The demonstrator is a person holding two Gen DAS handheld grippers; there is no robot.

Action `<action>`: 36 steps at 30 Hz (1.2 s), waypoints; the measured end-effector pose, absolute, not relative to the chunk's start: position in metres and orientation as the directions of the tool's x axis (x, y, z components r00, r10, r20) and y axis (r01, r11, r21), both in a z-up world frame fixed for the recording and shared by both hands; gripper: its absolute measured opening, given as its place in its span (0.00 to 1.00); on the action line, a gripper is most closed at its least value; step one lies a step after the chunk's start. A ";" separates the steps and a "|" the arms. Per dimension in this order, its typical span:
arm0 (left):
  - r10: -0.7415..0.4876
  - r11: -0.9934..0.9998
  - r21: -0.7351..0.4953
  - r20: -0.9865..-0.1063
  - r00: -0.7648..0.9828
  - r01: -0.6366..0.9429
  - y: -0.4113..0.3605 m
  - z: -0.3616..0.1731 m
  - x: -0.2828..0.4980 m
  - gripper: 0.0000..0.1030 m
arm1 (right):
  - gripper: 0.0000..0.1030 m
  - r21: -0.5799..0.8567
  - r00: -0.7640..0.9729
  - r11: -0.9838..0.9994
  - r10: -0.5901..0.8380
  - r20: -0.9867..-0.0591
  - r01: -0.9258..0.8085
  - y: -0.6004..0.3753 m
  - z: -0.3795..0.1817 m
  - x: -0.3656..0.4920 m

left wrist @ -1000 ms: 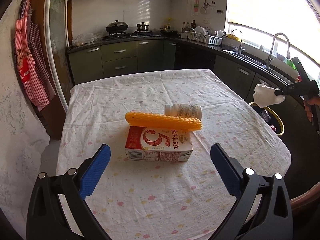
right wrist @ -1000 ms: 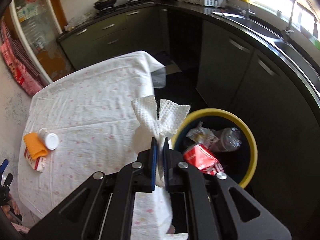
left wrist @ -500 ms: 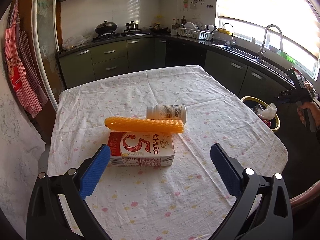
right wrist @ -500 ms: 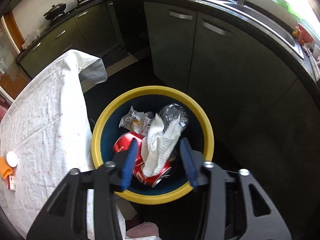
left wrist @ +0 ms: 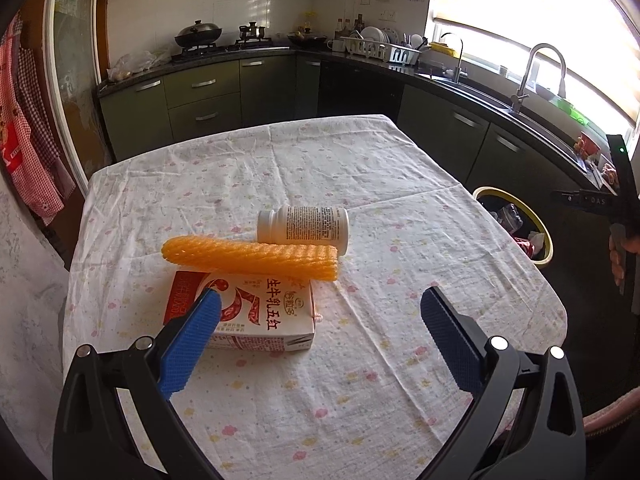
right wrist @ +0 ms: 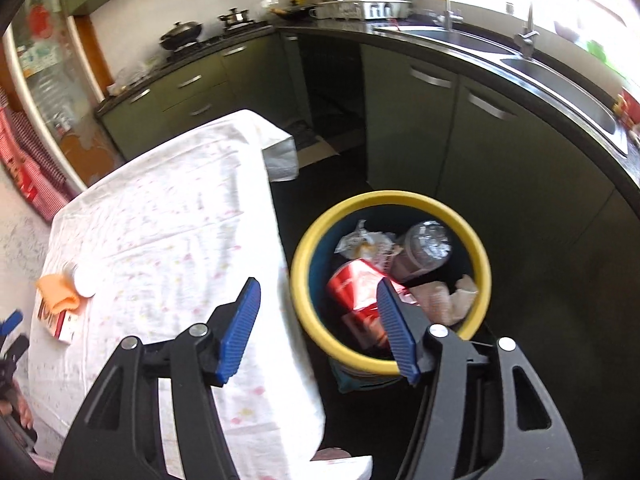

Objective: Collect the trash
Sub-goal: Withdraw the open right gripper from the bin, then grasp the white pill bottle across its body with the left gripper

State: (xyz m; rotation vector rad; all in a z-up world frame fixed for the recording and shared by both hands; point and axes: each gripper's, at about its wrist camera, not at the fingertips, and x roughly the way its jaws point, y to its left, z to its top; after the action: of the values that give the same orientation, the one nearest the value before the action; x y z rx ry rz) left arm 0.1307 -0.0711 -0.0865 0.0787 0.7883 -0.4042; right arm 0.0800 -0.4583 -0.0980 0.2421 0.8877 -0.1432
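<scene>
On the table's flowered cloth (left wrist: 360, 380) lie a red-and-white carton (left wrist: 256, 316), an orange foam net sleeve (left wrist: 252, 258) resting across it, and a white pill bottle (left wrist: 304, 226) on its side behind. My left gripper (left wrist: 320, 328) is open and empty, just in front of the carton. My right gripper (right wrist: 320, 320) is open and empty above the rim of the yellow-rimmed trash bin (right wrist: 308, 240). In the bin lie a crumpled white tissue (right wrist: 452, 296), a red can (right wrist: 356, 284) and a clear plastic bottle (right wrist: 424, 246).
The bin stands on the dark floor off the table's right edge (left wrist: 548, 240). Dark green cabinets (left wrist: 440, 136) and a counter with a sink (left wrist: 540, 80) run along the back and right. Red checked cloths (left wrist: 24, 152) hang at the left.
My right gripper opened over the bin and the tissue dropped in; it has since lifted and turned back toward the table. My left gripper moved closer to the carton.
</scene>
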 end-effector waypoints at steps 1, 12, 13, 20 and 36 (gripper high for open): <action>-0.328 0.920 -0.090 -0.709 0.624 0.382 -0.074 -0.086 0.137 0.96 | 0.57 0.163 0.625 0.965 -0.003 -0.780 0.208 -0.453 -0.100 0.080; -0.341 0.909 -0.132 -0.780 0.525 0.395 -0.111 -0.091 0.215 0.96 | 0.57 0.227 0.596 0.965 0.104 -0.796 0.135 -0.422 -0.124 0.091; -0.342 0.910 -0.143 -0.791 0.508 0.389 -0.113 -0.094 0.224 0.96 | 0.57 0.230 0.594 0.964 0.111 -0.797 0.129 -0.420 -0.125 0.093; -0.289 0.930 -0.138 -0.848 0.444 0.342 -0.119 -0.123 0.256 0.96 | 0.57 0.245 0.583 0.963 0.139 -0.801 0.108 -0.413 -0.133 0.100; -0.239 0.867 -0.002 -0.879 0.412 0.498 -0.135 -0.134 0.277 0.96 | 0.58 0.258 0.562 0.961 0.160 -0.812 0.098 -0.412 -0.141 0.103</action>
State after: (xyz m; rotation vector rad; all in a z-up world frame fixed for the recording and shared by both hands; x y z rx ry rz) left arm 0.2768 -0.1351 -0.1337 0.2779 1.0491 -0.4710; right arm 0.1029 -0.4116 -0.1412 0.2887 0.9776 0.0369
